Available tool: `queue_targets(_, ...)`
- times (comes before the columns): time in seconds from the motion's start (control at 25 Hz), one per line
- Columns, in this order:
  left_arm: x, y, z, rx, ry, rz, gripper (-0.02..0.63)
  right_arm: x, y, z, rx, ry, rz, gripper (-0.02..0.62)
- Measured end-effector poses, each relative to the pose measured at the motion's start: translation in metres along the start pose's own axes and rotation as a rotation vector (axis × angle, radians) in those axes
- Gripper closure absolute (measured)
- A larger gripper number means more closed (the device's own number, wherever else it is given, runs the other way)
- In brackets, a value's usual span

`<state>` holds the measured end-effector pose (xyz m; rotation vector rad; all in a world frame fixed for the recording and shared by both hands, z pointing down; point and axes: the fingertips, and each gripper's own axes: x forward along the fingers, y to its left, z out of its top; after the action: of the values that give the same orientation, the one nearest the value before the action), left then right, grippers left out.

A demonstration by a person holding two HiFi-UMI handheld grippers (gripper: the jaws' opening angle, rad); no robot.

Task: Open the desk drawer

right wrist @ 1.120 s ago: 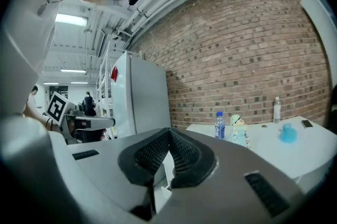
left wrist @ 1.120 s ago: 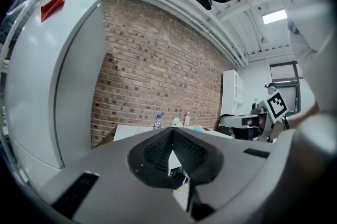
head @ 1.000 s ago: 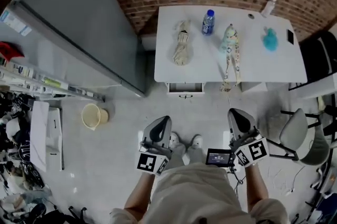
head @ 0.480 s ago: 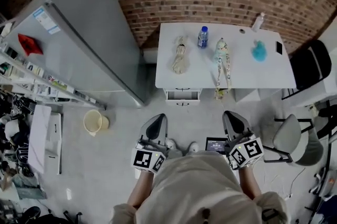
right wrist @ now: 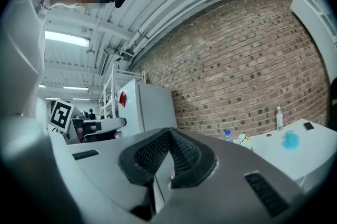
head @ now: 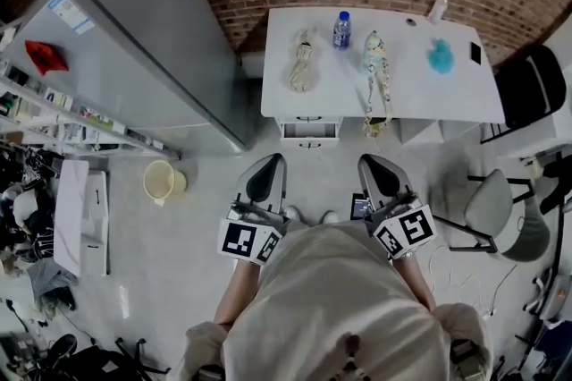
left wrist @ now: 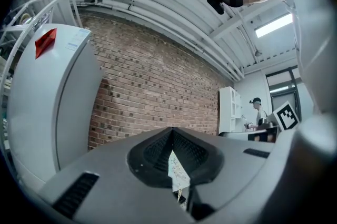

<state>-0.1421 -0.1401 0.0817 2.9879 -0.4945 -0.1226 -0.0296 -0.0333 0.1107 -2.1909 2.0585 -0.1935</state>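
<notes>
A white desk (head: 447, 93) stands against the brick wall. Its small drawer unit (head: 310, 130) with dark handles sits under the desk's left end, its drawers pushed in. My left gripper (head: 265, 178) and right gripper (head: 377, 176) are both held level in front of me, well short of the desk, with a stretch of floor between. Both are shut with nothing between the jaws. In the left gripper view my left gripper (left wrist: 176, 165) faces the brick wall; in the right gripper view my right gripper (right wrist: 167, 157) faces the desk top (right wrist: 316, 139).
On the desk lie a water bottle (head: 341, 29), a rolled cloth (head: 302, 66), a patterned toy (head: 376, 71), a blue fluffy thing (head: 439, 57) and a phone (head: 475, 54). A grey fridge (head: 134, 57) stands left, a yellow bucket (head: 161, 182) on the floor, chairs (head: 496, 209) right.
Both grippers have risen and come closer to the desk, still shut. The head view has shifted, so the desk and fridge sit higher in the picture.
</notes>
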Motion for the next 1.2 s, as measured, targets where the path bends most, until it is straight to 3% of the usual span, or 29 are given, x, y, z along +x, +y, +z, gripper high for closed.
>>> queue_targets(1.2,-0.009,-0.024,-0.033,-0.019,0.035,0.096,0.6,-0.023,-0.023,-0.026,0.009,0.051,0.046,0.569)
